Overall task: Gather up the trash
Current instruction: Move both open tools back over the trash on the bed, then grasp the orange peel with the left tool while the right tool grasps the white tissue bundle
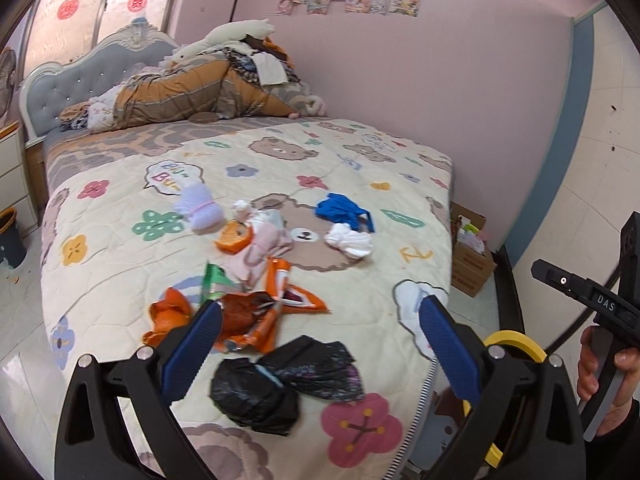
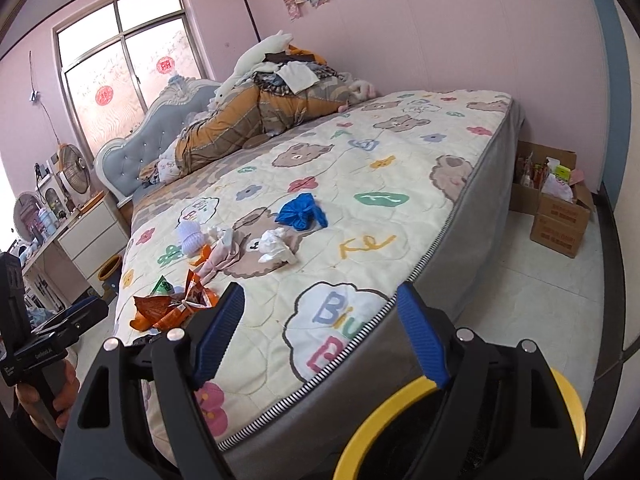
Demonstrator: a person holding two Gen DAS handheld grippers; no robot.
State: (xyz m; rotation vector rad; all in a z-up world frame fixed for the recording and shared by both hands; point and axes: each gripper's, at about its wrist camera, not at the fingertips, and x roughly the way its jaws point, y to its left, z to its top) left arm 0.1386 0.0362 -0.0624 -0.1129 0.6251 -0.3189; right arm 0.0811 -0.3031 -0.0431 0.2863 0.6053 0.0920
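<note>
Trash lay scattered on the bear-print quilt (image 1: 120, 248) covering the bed: black plastic bag (image 1: 280, 384) nearest the foot edge, orange snack wrapper (image 1: 256, 316) just beyond it, then a pink cloth-like wad (image 1: 260, 252), a white crumpled tissue (image 1: 348, 242), a blue plastic bag (image 1: 340, 210) and a pale lilac bundle (image 1: 200, 208) farther up. Left gripper (image 1: 320, 312) hovered over the black bag and wrapper, blue pads wide apart, nothing between them, touching nothing. Right gripper (image 2: 320, 304) hung over the quilt's foot corner, jaws also spread and empty. Yellow-rimmed bin (image 2: 384, 412) sat just below the right gripper beside the mattress. Piled bedding (image 1: 192, 88) lay at the headboard end. Cardboard boxes (image 2: 560, 216) stood on the floor by the wall.
</note>
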